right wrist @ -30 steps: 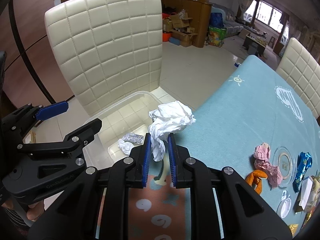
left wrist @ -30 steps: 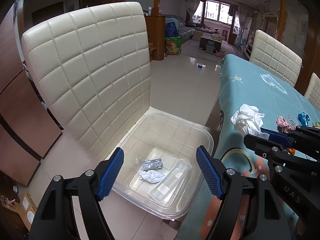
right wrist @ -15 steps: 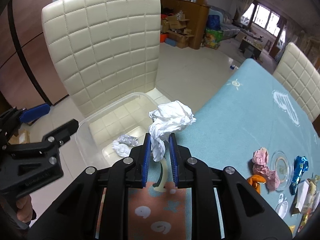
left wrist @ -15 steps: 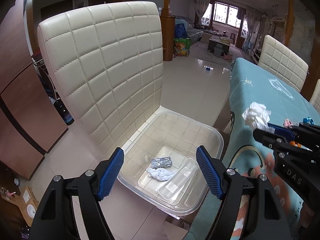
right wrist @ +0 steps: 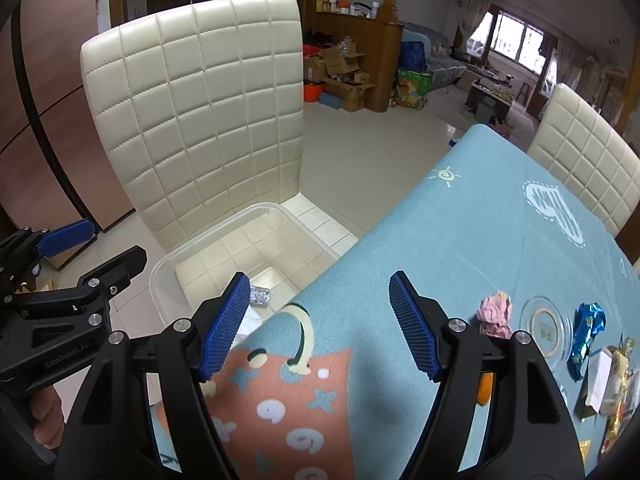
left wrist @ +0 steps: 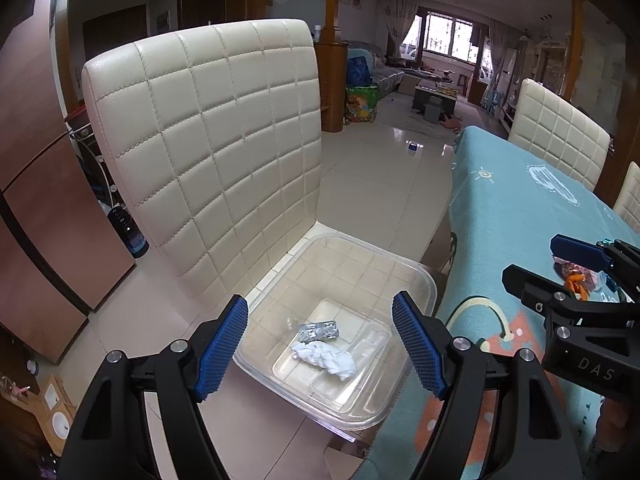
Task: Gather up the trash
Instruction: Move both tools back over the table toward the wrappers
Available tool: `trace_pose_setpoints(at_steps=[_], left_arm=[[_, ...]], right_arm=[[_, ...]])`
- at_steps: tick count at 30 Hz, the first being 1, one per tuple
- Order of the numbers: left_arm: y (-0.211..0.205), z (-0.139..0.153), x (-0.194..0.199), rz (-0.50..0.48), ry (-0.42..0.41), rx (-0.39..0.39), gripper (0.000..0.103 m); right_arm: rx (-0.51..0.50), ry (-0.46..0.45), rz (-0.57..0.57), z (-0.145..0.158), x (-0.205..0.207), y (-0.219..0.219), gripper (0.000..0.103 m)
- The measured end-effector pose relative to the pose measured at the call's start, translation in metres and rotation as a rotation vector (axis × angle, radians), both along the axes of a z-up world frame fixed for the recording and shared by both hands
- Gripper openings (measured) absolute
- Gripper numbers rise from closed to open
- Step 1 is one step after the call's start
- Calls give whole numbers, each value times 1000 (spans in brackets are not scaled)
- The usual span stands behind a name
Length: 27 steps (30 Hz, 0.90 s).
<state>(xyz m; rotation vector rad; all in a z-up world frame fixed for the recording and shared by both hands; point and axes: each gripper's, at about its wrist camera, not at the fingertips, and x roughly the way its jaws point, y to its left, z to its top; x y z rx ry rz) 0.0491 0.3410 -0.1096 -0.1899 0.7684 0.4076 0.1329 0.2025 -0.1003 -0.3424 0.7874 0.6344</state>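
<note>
Clear plastic bin [left wrist: 416,280] is sitting on the seat of a cream quilted chair [left wrist: 208,152], beside the edge of a teal tablecloth [right wrist: 480,220]. A crumpled white tissue [left wrist: 326,362] is lying on the bin floor, just beside a silver blister pack [left wrist: 318,330]. The left gripper [left wrist: 320,344] is hovering above the bin with its blue pads spread wide, holding nothing. The right gripper [right wrist: 318,326] is hanging over the table edge, likewise spread and empty. A pink wad [right wrist: 496,312], a blue foil wrapper [right wrist: 586,326] and an orange scrap [right wrist: 486,388] are lying on the cloth.
</note>
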Motion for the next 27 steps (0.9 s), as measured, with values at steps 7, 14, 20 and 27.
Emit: trace_pose_setpoints(at_steps=[7, 14, 20, 27], left_arm=[[-29, 16, -7, -60, -31, 28, 73], [-76, 36, -14, -155, -57, 59, 73], [-132, 47, -13, -256, -65, 70, 73], [-212, 50, 3, -407, -49, 41, 73]], right_arm=[[24, 22, -44, 6, -8, -29, 72], [63, 17, -137, 16, -19, -85, 71], [101, 2, -240, 24, -31, -156, 71], [117, -40, -388, 30, -44, -245, 71]])
